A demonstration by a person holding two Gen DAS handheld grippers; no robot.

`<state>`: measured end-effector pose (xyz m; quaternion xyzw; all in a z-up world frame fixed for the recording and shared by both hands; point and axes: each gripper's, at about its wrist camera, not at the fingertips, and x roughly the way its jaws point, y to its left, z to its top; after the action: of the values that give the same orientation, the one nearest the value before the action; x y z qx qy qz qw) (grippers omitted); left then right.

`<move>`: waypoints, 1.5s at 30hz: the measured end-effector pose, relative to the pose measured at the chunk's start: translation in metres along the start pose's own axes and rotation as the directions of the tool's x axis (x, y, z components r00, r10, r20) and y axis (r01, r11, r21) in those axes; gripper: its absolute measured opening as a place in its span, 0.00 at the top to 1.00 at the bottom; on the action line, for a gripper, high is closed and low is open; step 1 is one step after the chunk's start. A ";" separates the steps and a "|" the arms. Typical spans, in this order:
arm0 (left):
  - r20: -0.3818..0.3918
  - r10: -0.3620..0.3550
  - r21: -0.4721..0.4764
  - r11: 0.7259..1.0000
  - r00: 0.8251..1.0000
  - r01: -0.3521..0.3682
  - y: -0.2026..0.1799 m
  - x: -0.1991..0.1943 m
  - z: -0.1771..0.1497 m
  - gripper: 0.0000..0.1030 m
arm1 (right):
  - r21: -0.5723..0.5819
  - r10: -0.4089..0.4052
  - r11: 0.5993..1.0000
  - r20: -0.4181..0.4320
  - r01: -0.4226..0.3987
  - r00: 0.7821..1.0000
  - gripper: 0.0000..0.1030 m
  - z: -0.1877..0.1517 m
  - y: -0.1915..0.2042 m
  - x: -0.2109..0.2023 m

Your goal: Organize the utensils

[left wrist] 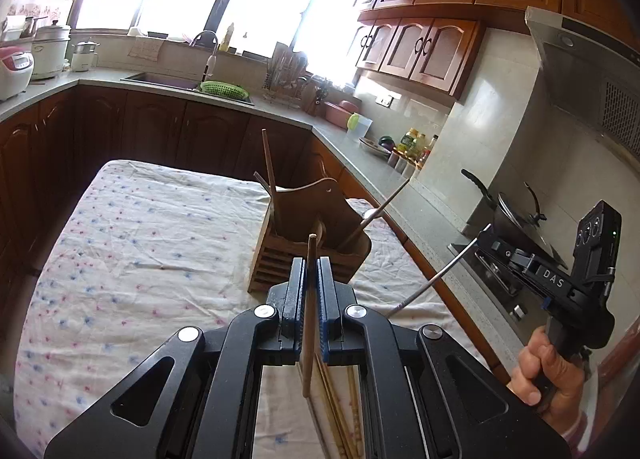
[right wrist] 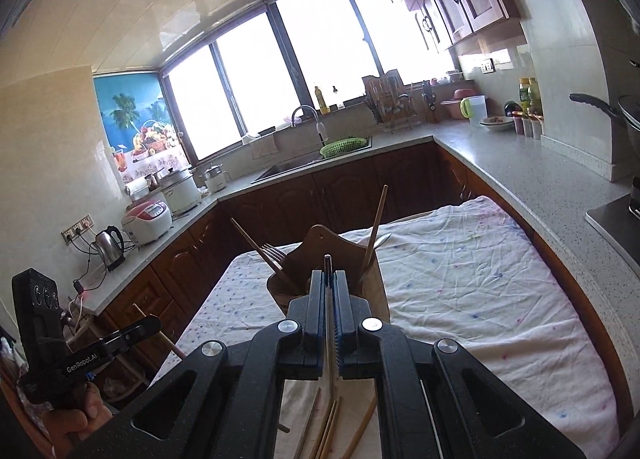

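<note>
Kitchen table work is partway: wooden utensil holder has some pieces, loose chopsticks remain, left gripper fingers clamp a wooden chopstick, right gripper a metal one

Bare tablecloth flanks the holder; leaning utensils crowd its top

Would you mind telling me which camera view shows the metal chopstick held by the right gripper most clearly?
The left wrist view: it shows the metal chopstick side-on, nearly full length, sticking out of the right gripper. In the right wrist view it runs edge-on between the jaws, so only a thin foreshortened sliver appears.
</note>
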<state>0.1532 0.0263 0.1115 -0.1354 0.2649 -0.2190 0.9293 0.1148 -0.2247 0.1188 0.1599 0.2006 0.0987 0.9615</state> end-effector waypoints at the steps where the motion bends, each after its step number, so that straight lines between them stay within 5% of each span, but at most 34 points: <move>1: 0.003 0.000 0.000 1.000 1.000 0.000 0.000 0.000 0.001 0.96 | 0.000 0.001 1.000 0.001 -0.001 1.000 0.97 0.001 0.000 0.000; 16: 0.060 0.007 -0.007 1.000 0.998 -0.007 0.002 0.006 0.027 0.96 | -0.013 -0.006 1.000 0.048 0.007 0.999 0.97 0.022 0.000 0.005; 33: 0.270 0.050 -0.028 0.999 0.962 -0.044 0.000 0.044 0.128 0.96 | -0.001 -0.071 0.997 0.202 0.073 0.977 0.97 0.089 -0.005 0.050; 45: 0.211 0.102 -0.035 0.995 0.972 -0.097 0.020 0.117 0.086 0.96 | 0.003 -0.111 0.994 0.136 0.111 0.984 0.97 0.042 -0.024 0.102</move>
<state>0.2968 -0.0014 0.1240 -0.1560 0.1732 -0.1533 0.9603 0.2277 -0.2324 0.1109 0.1524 0.1428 0.0343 0.9773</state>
